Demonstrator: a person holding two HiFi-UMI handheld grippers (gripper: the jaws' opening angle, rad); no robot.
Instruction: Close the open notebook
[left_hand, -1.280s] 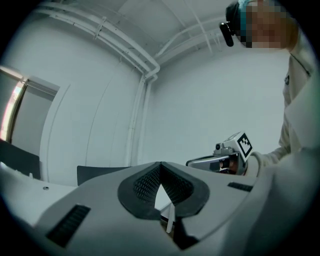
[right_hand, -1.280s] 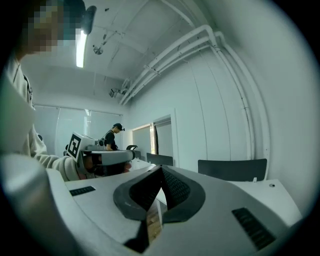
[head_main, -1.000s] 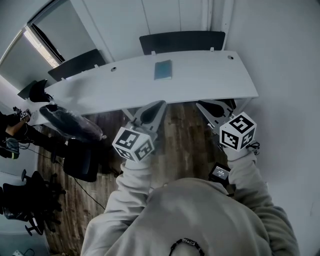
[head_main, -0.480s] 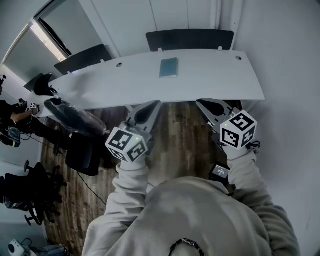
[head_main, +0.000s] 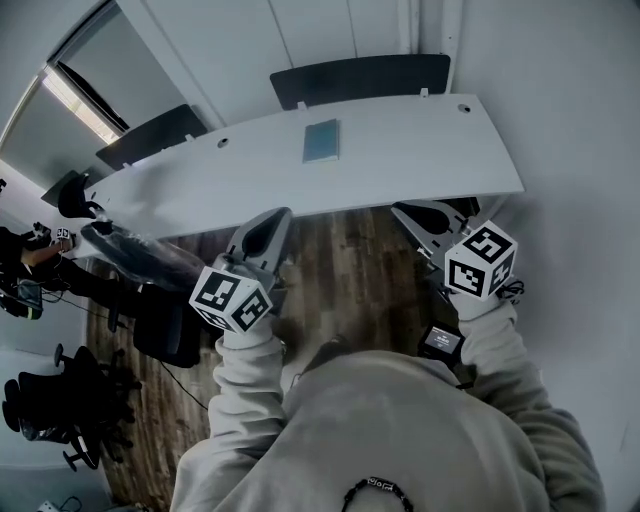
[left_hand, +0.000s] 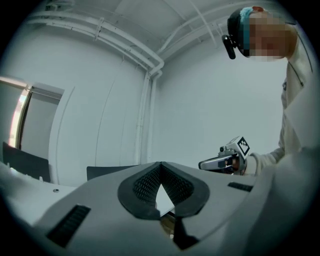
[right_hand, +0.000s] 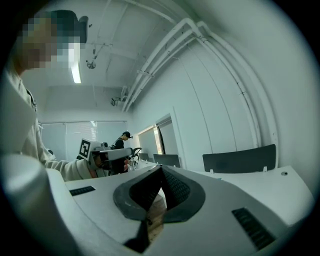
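Observation:
A small grey-blue notebook (head_main: 321, 141) lies flat on the long white table (head_main: 420, 165), near its far edge. It shows as a single rectangle, too small to tell whether its cover is open. My left gripper (head_main: 274, 217) hangs over the wooden floor in front of the table, well short of the notebook, its jaws shut with nothing in them (left_hand: 160, 164). My right gripper (head_main: 404, 209) is also shut and empty (right_hand: 161, 168), level with the table's near edge to the right. Each gripper view shows the other gripper off to the side.
Two dark chair backs (head_main: 360, 78) (head_main: 150, 135) stand behind the table. A black office chair (head_main: 140, 255) sits at the table's left end, with more chairs and a person (head_main: 25, 260) at the left edge. A white wall (head_main: 580, 150) runs along the right.
My left gripper has shifted left and nearer to me in the head view. The right gripper has barely moved in the frame. The notebook lies as before.

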